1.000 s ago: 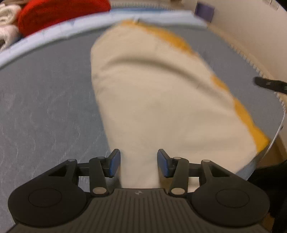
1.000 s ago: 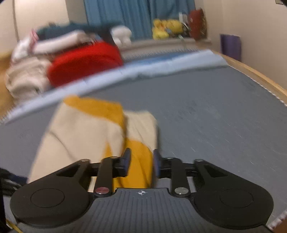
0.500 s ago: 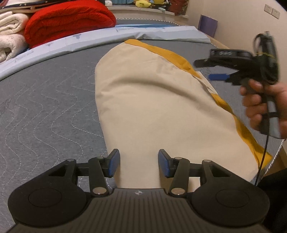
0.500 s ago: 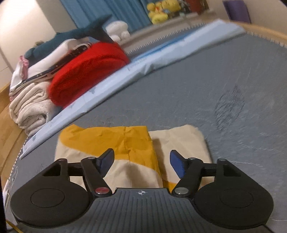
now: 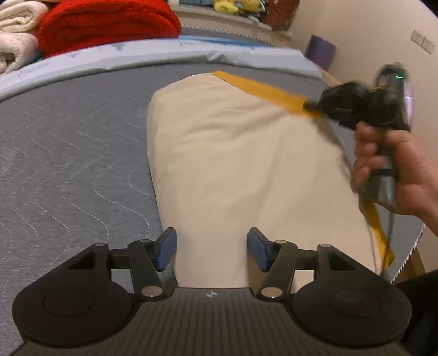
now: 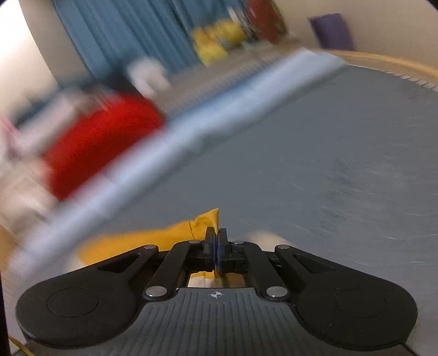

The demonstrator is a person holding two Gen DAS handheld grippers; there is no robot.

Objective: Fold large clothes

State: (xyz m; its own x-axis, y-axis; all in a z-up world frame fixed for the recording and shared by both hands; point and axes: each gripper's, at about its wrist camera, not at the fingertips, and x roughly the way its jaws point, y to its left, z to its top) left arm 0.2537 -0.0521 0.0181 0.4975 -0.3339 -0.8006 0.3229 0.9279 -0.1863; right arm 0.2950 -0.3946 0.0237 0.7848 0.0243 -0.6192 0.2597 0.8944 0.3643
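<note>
A cream garment (image 5: 219, 153) with an orange-yellow edge band (image 5: 260, 89) lies folded lengthwise on the grey quilted bed (image 5: 68, 153). My left gripper (image 5: 210, 247) is open and empty over the garment's near end. My right gripper (image 5: 309, 106) is at the garment's right edge, shut on the orange band and lifting it. In the right wrist view the right gripper (image 6: 216, 241) is shut on the orange fabric (image 6: 164, 235), with motion blur.
A red blanket (image 5: 106, 22) and rolled cream towels (image 5: 16, 35) are stacked at the far left behind a light blue sheet (image 5: 164, 54). The bed's right edge (image 5: 410, 252) and wall are close. Blue curtains (image 6: 123, 32) and yellow toys (image 6: 216, 41) are at the back.
My right gripper came down from above the garment, shut on its orange edge band and raised it. The left gripper stayed open in place.
</note>
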